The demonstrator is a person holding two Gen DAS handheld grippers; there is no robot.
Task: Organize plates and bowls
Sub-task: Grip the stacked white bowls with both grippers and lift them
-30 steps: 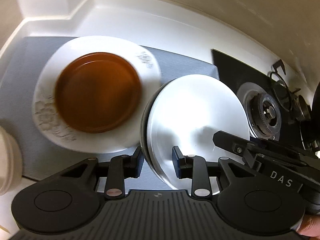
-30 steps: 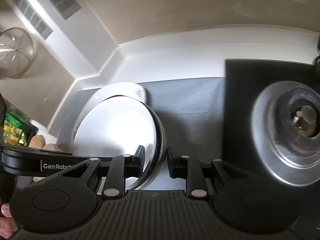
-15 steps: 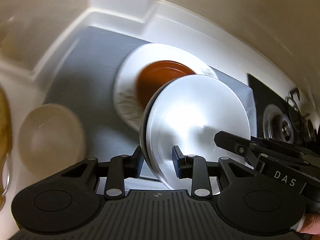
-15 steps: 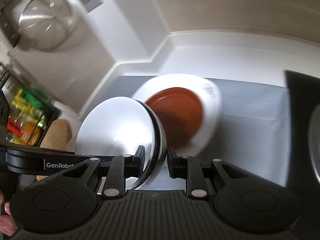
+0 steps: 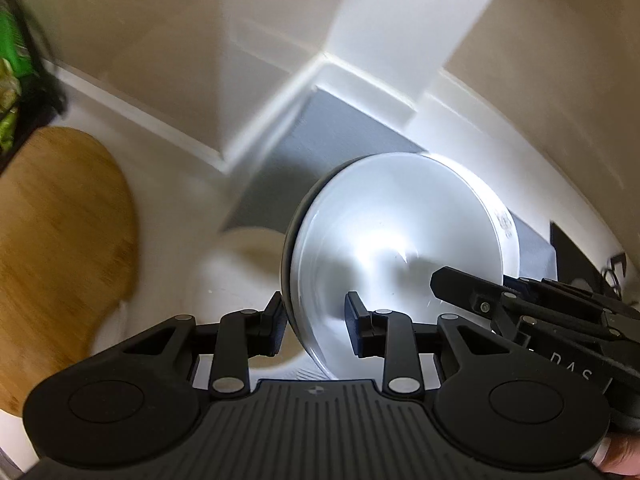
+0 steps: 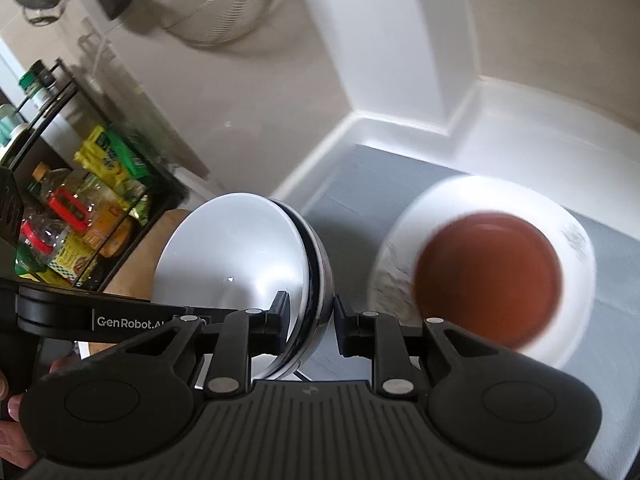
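Note:
A shiny steel bowl [image 5: 396, 248] is held in the air between both grippers, which grip opposite sides of its rim. My left gripper [image 5: 316, 322] is shut on the rim. My right gripper [image 6: 310, 318] is shut on the rim of the same bowl [image 6: 232, 256]. A cream bowl [image 5: 244, 248] sits on the counter below it, partly hidden. A brown plate [image 6: 488, 276] lies on a white patterned plate [image 6: 576, 288] on the grey mat [image 6: 352, 192] to the right.
A wooden cutting board [image 5: 60, 248] lies at the left. A black rack with bottles and packets [image 6: 76, 216] stands at the left, and a wire strainer [image 6: 224, 4] hangs on the wall. A white wall corner [image 5: 372, 40] is behind, and a black stove [image 5: 576, 248] is at the right.
Both grippers have carried the steel bowl to the left, away from the stacked plates and the stove, and it is now over the cream bowl near the cutting board.

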